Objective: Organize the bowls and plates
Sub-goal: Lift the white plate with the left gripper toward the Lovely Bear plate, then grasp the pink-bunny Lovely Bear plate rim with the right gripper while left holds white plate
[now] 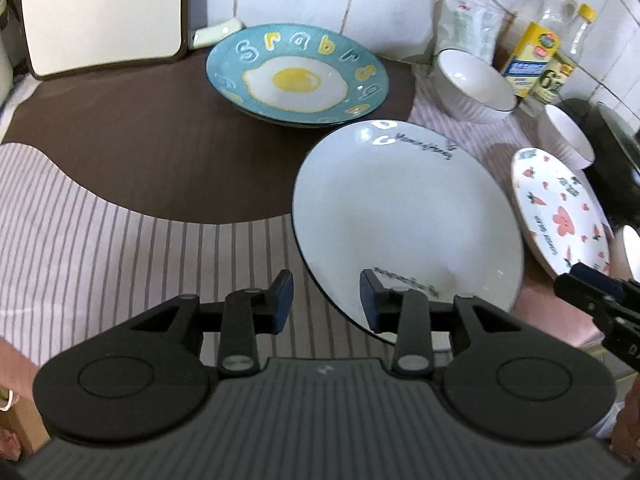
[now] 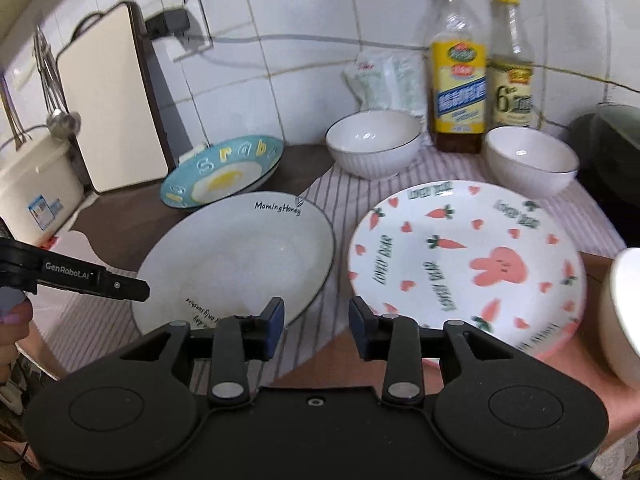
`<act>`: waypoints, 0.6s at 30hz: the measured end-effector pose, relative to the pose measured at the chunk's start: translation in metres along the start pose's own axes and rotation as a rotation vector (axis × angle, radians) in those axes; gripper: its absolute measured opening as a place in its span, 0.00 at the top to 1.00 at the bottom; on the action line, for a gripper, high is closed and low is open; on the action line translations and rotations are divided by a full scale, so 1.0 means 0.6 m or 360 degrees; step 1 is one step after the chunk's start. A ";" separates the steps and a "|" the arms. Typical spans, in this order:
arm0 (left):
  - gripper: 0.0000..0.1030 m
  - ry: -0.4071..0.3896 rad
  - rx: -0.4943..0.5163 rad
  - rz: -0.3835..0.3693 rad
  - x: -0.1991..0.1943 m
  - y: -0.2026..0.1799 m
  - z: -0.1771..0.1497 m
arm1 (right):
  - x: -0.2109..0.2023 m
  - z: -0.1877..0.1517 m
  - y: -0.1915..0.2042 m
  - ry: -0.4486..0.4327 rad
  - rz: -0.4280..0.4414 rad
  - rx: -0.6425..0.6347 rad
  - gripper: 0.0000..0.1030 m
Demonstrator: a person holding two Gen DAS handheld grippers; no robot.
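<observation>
White wall tiles back a kitchen counter (image 1: 180,184) covered partly by a dark brown mat and partly by a pale striped cloth (image 1: 100,240). On it, from the left, lie a blue plate (image 1: 297,76) painted with a fried egg and raised letters, a large white plate (image 1: 404,216) with a thin dark rim and small script, and a plate with carrots and a pink rabbit (image 2: 464,260). Behind them stand two white ribbed bowls (image 2: 374,142) (image 2: 532,158), with two bottles (image 2: 458,68) and a bag against the wall.

The left gripper (image 1: 326,300) hovers over the near edge of the white plate, its fingers (image 1: 282,296) apart, one on each side of the rim and not pressing on it. The right gripper (image 2: 316,326) hangs over the gap between the white plate and the rabbit plate, fingers spread and empty.

All of this looks like glazed ceramic: stiff, smooth, fairly heavy for its size and easily chipped. I would judge the glaze slippery against the blue rubbery pads, so a plate is best pinched at its rim, pads above and below the lip, and kept level. The bowls' ribbed walls should give a better hold at the rim. Setting one piece on another calls for a gentle landing.
</observation>
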State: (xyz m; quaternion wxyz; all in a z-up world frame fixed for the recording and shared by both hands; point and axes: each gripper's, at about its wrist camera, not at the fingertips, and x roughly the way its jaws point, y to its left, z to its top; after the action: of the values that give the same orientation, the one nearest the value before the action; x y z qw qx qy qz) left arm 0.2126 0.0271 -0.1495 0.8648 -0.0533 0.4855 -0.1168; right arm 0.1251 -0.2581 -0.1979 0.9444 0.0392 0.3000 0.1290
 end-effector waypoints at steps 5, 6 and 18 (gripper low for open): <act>0.62 -0.0066 0.0117 -0.0021 -0.049 -0.043 -0.005 | -0.061 -0.005 -0.023 -0.0078 -0.0036 -0.0007 0.58; 0.61 -0.0081 0.0143 -0.0030 -0.059 -0.054 -0.005 | -0.073 -0.005 -0.027 -0.0101 -0.0044 -0.0015 0.57; 0.46 -0.0228 0.0522 -0.0174 -0.095 -0.210 -0.003 | -0.137 -0.021 -0.084 -0.0237 -0.0145 -0.0095 0.49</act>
State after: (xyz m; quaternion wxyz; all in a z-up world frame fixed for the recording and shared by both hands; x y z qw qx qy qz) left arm 0.1635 -0.0802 -0.0773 0.8865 0.0538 0.3936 -0.2373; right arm 0.0641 -0.3288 -0.1698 0.9697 0.0069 0.2263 0.0914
